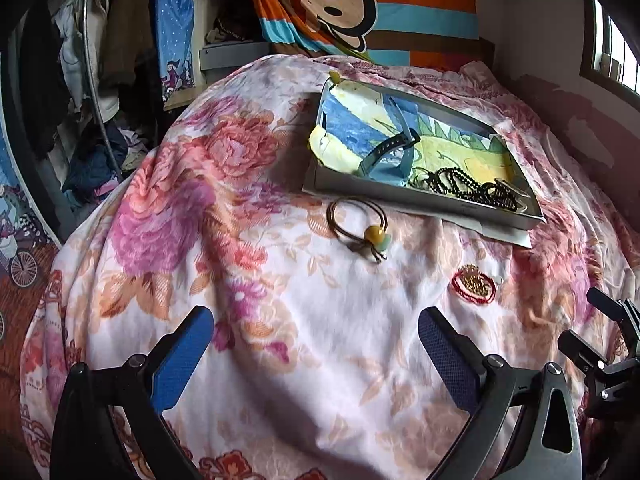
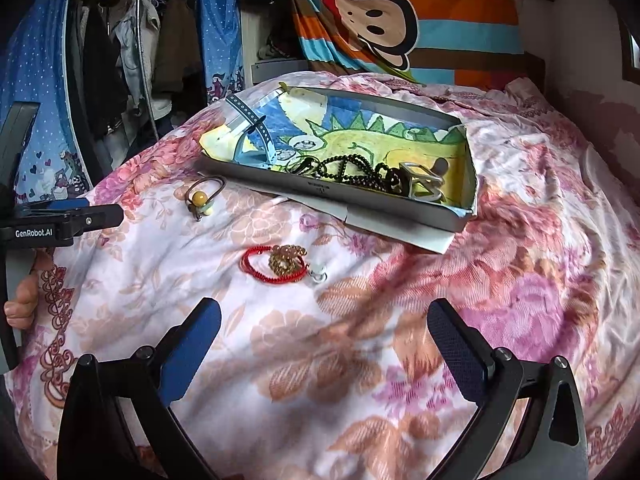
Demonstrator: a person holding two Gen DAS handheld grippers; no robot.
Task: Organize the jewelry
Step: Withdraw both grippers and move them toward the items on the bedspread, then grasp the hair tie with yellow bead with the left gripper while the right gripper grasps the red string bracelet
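I see a floral bedspread (image 2: 360, 360); tray (image 2: 360, 206) at twelve o'clock, hair tie (image 2: 200, 198) at ten, red bracelet (image 2: 276, 266) central.

Red bracelet (image 2: 276, 266) (perhaps gold-beaded) on pink floral bedspread (image 2: 500, 280)

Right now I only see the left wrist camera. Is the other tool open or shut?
Observer: Open. The right tool has its fingers wide apart above the bedspread, with nothing between them.
Operator: What's in front of it?
Observer: The red bracelet, with a gold chain bunched in its loop. A little silver ring lies at its end, which your view blurs.
Operator: Can you see my tool?
Observer: Yes. The left tool shows from the side, and a thumb is gripping its handle.
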